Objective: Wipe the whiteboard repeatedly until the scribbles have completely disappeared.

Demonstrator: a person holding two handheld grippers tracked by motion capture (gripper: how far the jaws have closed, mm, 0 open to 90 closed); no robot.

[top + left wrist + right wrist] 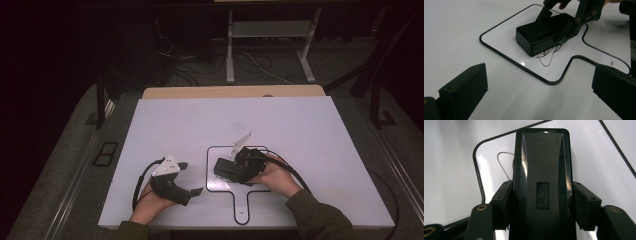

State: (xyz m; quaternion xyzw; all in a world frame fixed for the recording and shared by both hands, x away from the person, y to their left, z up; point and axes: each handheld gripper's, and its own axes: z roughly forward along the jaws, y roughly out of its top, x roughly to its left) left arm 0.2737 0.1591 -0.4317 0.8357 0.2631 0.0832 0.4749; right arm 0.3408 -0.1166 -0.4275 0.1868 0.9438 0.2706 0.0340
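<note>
A black oblong box (223, 167) with a "deli" mark on its lid (542, 165) lies inside a black paddle-shaped outline (209, 165) drawn on the white board. My right gripper (235, 169) is shut on it, and the pads (504, 205) press on its two long sides. In the left gripper view the box (541, 32) sits on the board with the right gripper (554, 25) across it. A thin wire loop (546, 58) pokes out from under the box. My left gripper (191, 178) rests left of the outline, jaws wide apart (539, 92) and nothing between them.
The white board (300, 130) covers most of the table, and a strip of wood edge (230, 91) shows at the back. Black cables (295, 175) trail from both grippers. Beyond the table are dark floor, loose cables and white desk legs (230, 55).
</note>
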